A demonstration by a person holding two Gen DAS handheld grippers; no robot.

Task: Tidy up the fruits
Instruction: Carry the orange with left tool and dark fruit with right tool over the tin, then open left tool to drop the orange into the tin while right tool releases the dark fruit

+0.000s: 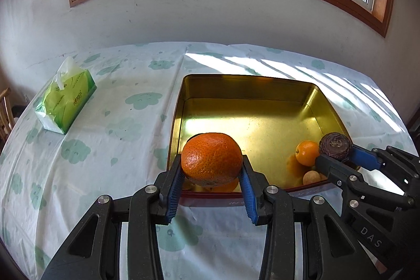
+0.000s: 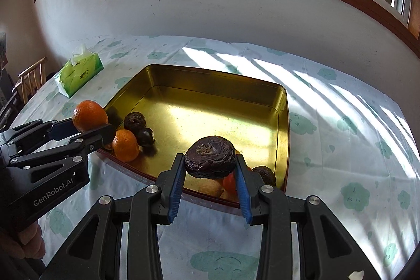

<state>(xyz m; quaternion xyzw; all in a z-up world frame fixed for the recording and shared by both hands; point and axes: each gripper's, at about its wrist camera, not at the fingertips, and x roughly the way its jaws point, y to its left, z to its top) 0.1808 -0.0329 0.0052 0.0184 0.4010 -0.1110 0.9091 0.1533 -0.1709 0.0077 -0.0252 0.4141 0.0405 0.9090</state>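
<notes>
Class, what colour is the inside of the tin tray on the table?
Shiny gold tin tray, clearest in the right wrist view.

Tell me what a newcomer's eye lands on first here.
A bright orange clamped in the left hand-held gripper, at the near edge of a shiny gold tin. Beside it, the right hand-held gripper holds a wrinkled dark purple fruit over that tin. A green tissue pack sits far left.
</notes>
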